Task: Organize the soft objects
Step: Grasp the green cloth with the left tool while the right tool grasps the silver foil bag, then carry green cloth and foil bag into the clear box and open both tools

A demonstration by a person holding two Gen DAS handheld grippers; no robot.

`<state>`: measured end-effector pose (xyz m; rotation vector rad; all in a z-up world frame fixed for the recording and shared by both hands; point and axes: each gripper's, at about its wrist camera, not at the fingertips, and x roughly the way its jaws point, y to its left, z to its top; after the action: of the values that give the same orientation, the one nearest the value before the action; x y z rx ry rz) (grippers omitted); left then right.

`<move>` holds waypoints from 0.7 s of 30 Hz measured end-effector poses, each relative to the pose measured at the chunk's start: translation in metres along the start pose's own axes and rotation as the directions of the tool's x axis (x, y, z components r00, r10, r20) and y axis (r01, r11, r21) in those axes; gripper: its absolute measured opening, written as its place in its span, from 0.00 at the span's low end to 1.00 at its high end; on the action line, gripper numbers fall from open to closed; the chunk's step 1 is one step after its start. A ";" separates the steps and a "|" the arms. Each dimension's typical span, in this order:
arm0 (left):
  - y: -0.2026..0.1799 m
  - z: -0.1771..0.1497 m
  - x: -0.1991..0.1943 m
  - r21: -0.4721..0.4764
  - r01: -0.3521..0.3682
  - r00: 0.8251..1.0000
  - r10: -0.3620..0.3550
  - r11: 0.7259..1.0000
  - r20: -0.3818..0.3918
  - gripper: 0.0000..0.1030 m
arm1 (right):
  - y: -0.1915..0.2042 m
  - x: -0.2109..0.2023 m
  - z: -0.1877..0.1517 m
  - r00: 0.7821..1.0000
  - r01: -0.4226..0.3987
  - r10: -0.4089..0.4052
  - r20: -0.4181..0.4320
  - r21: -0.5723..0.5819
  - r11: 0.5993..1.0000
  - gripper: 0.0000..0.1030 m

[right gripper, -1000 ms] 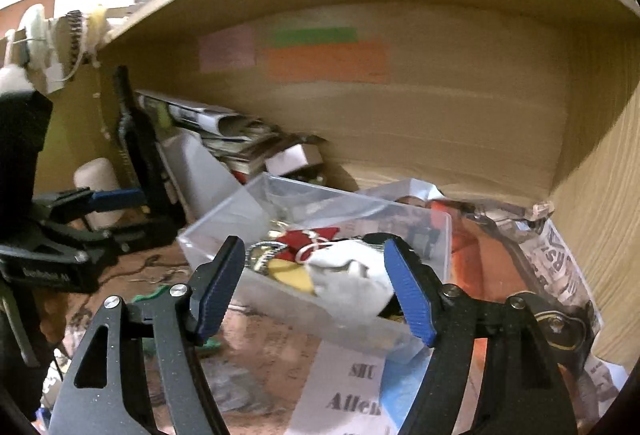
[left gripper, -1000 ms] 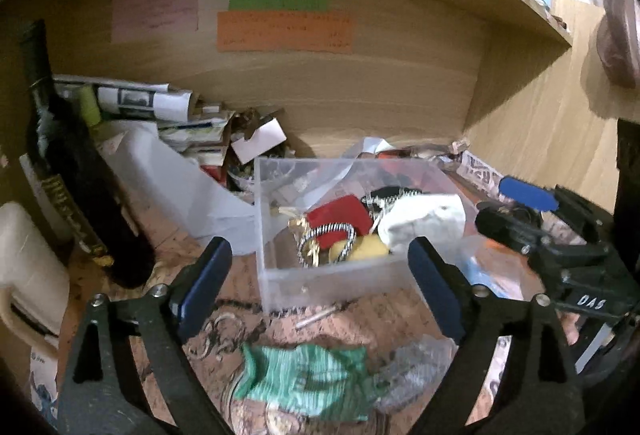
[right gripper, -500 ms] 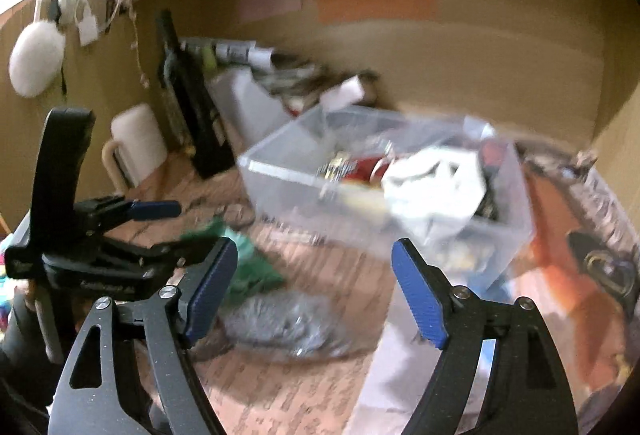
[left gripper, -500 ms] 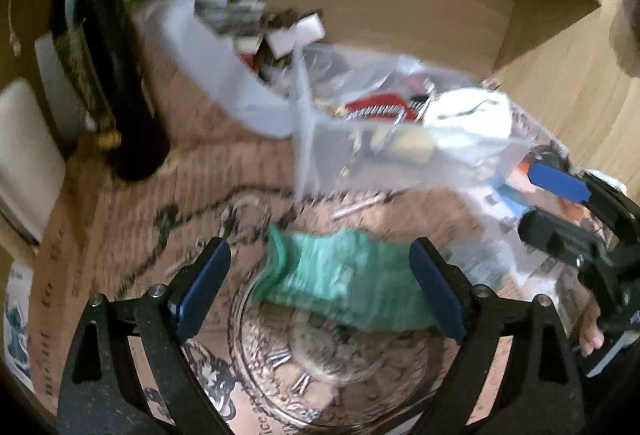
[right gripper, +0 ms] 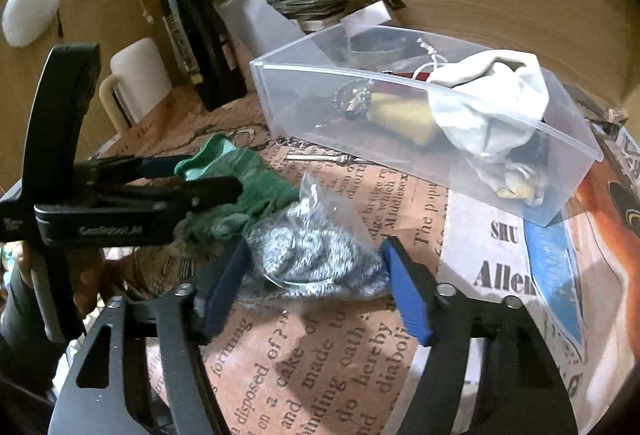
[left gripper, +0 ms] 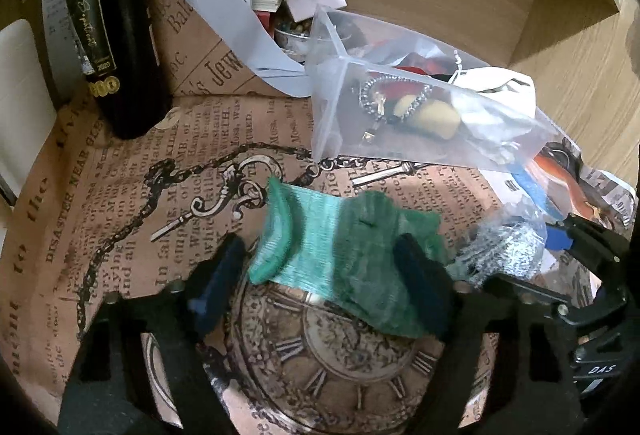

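Note:
A green knitted cloth (left gripper: 344,259) lies on the printed paper; it also shows in the right wrist view (right gripper: 240,179). My left gripper (left gripper: 320,275) is open, its pads on either side of the cloth. A grey scrubber in a clear bag (right gripper: 312,247) lies right of the cloth; it also shows in the left wrist view (left gripper: 504,243). My right gripper (right gripper: 316,283) is open around the bag. A clear plastic box (right gripper: 576,139) behind holds a white cloth (right gripper: 492,103), a yellow sponge (right gripper: 400,115) and a chain.
A dark wine bottle (right gripper: 196,27) and a white mug (right gripper: 136,79) stand at the left. Papers and small boxes (right gripper: 296,3) pile up at the wooden back wall. Printed papers (right gripper: 504,259) cover the surface to the right.
Both grippers have dropped and moved forward. The left one now straddles the green cloth and the right one straddles the bagged scrubber. Both remain open.

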<state>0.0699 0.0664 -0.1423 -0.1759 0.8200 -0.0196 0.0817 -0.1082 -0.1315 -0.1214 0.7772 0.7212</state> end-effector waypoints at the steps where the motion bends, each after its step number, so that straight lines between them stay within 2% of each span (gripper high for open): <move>1: 0.000 0.002 0.001 0.002 0.002 1.000 -0.002 1.000 -0.001 0.65 | 0.001 0.000 0.000 1.000 -0.001 0.001 0.001 -0.005 1.000 0.57; 6: -0.001 0.005 0.005 0.000 0.018 1.000 -0.018 1.000 -0.001 0.38 | 0.001 -0.001 -0.001 1.000 -0.011 0.011 0.010 -0.004 1.000 0.43; 9: 0.001 0.007 0.004 -0.009 0.028 1.000 -0.028 1.000 -0.002 0.29 | -0.002 -0.003 0.000 1.000 -0.009 0.009 0.019 0.002 1.000 0.37; 14: -0.002 0.009 -0.004 0.006 0.025 1.000 -0.025 1.000 0.016 0.21 | -0.010 -0.013 0.002 0.999 0.009 -0.010 0.045 0.014 1.000 0.34; 21: -0.012 0.015 -0.028 0.032 0.027 0.996 -0.030 0.999 0.080 0.20 | -0.023 -0.035 0.012 0.992 0.036 -0.041 0.121 0.041 0.999 0.33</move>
<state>0.0623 0.0593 -0.1096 -0.1583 0.7368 -0.0517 0.0862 -0.1404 -0.1022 -0.0567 0.6699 0.6702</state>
